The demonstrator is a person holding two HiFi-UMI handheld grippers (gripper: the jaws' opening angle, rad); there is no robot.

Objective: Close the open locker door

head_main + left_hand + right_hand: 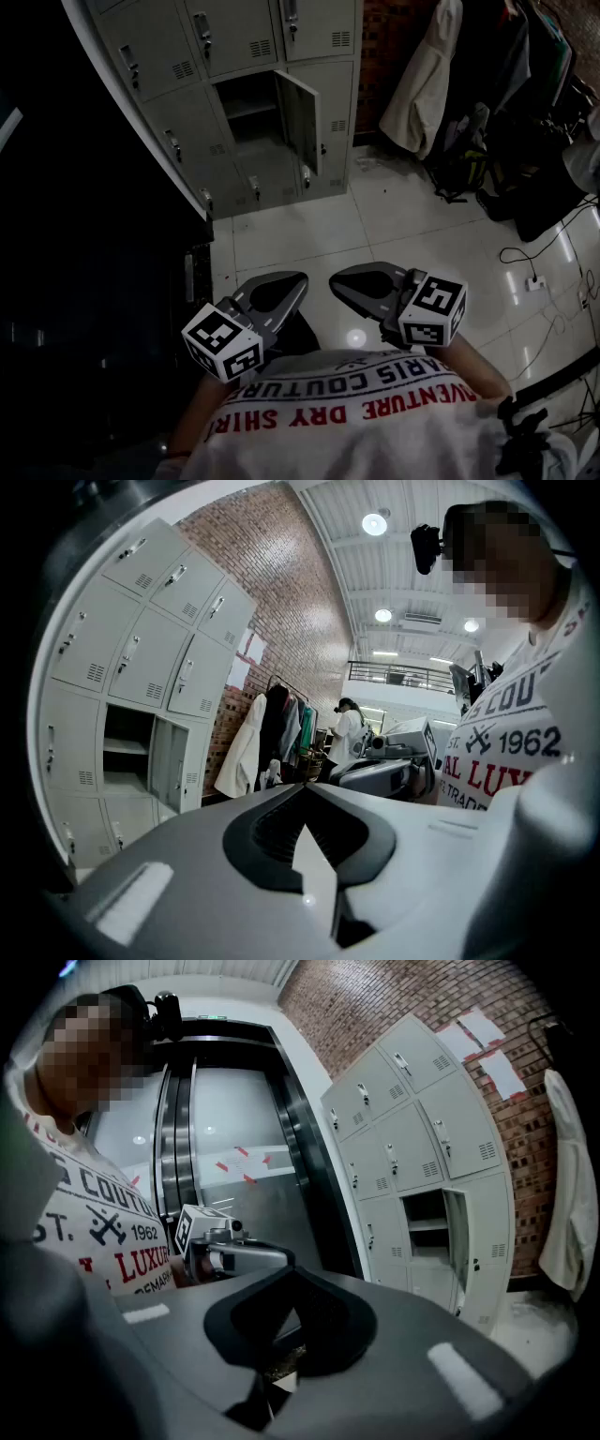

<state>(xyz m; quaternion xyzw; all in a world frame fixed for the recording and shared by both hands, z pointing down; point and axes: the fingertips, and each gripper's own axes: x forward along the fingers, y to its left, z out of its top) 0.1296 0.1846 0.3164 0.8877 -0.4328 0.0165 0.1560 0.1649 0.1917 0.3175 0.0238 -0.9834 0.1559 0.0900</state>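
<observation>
The left claw [306, 784] is clenched. In the left gripper view its two tips meet at a point, with only a dark hollow behind them and nothing gripped. The right claw [292, 1267] is clenched the same way and also holds nothing.

The head view alone shows how they sit together. The left claw [295, 281] and right claw [339, 278] are held low before the person's printed shirt [375, 403]. They are near each other but apart, above the glossy tiled floor [309, 230] and touching nothing.

Well apart from both, the locker door [302, 120] stands swung out at the right side of its open compartment [246, 103] in the grey lockers [234, 37]. There is a row of shut doors below it. The locker door shows edge-on in the left gripper view [169, 766] and again in the right gripper view [459, 1232].

Only the head view takes in the cables [553, 272] trailing over the floor. Only the left gripper view shows the ceiling lights [375, 523] and a distant person in white [349, 731]. Only the right gripper view shows the dark glass doors [234, 1157] beside the lockers and the paper sheets [487, 1040] on the brick wall. A pale coat [422, 84] hangs just right of the lockers.
</observation>
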